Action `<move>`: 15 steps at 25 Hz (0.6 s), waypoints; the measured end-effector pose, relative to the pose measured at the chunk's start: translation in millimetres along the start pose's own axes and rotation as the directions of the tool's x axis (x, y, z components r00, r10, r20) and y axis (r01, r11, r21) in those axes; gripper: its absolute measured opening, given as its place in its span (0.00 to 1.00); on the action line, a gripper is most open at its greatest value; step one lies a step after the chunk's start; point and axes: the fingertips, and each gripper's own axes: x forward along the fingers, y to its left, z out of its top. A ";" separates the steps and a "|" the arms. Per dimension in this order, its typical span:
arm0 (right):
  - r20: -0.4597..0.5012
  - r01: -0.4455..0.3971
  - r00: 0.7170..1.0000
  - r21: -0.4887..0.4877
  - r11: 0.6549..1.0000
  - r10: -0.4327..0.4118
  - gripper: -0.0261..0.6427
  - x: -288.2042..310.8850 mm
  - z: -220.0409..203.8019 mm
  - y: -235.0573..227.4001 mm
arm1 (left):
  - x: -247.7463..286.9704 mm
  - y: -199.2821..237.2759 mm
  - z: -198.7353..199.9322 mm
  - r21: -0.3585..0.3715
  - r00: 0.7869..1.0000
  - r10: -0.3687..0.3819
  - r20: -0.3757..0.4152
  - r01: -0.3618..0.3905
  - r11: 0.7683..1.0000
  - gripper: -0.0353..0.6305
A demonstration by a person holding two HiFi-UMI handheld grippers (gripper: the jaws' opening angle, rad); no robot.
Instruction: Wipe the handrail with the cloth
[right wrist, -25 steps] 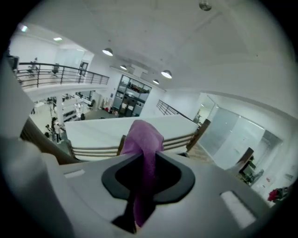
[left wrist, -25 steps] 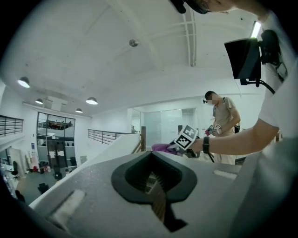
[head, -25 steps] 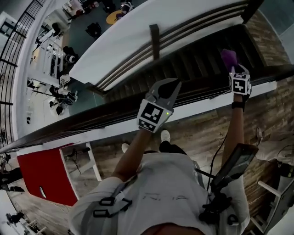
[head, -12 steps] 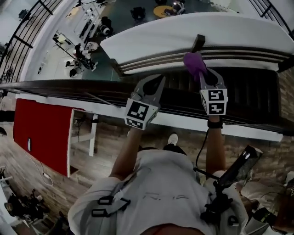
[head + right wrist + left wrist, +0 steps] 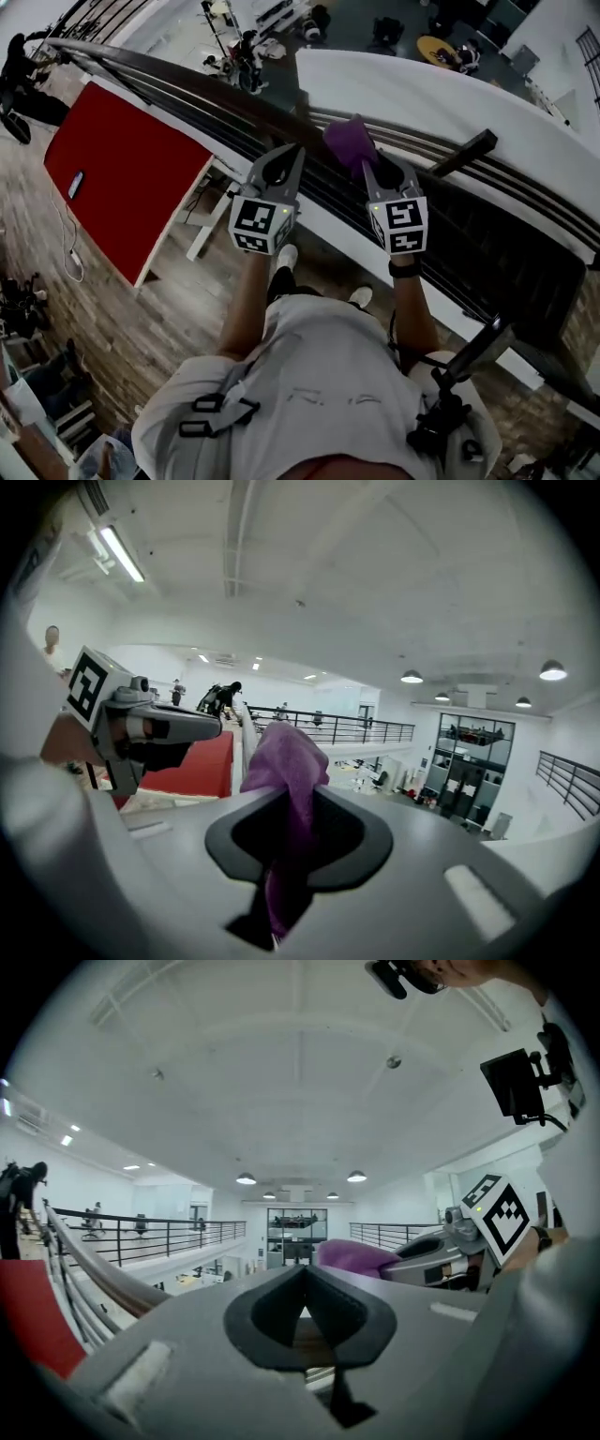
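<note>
The dark handrail (image 5: 178,84) runs slantwise from the upper left to the right in the head view. My right gripper (image 5: 367,159) is shut on the purple cloth (image 5: 349,142), which bunches out past its tips over the rail. In the right gripper view the cloth (image 5: 286,761) hangs down between the jaws of that gripper (image 5: 295,794). My left gripper (image 5: 292,150) is just left of it at the rail, shut with nothing in it. From the left gripper (image 5: 302,1274), the cloth (image 5: 352,1255) and the right gripper (image 5: 450,1246) show close on the right.
A red panel (image 5: 112,159) hangs below the rail at the left. Beyond the rail is a drop to a lower floor with people and equipment (image 5: 244,47), and a white curved wall (image 5: 450,89). I stand on wood planks (image 5: 141,328).
The head view has swung left along the rail. The right gripper with the cloth has come closer to the left gripper; both now sit side by side at the rail.
</note>
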 end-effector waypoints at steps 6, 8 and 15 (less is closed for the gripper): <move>-0.033 -0.170 0.985 -0.013 0.985 0.169 0.13 54.3 -2.2 91.3 | -39.3 65.5 -30.2 -0.025 0.993 0.115 -0.032 -0.116 0.993 0.05; -0.065 -0.210 0.976 -0.018 0.978 0.209 0.13 67.9 -11.5 116.4 | -45.4 78.8 -41.0 -0.038 0.991 0.126 -0.045 -0.128 0.991 0.05; -0.188 -0.140 0.972 0.020 0.990 0.141 0.13 111.2 -74.9 154.1 | -52.9 113.3 -69.6 -0.068 0.990 0.103 -0.094 -0.110 0.992 0.05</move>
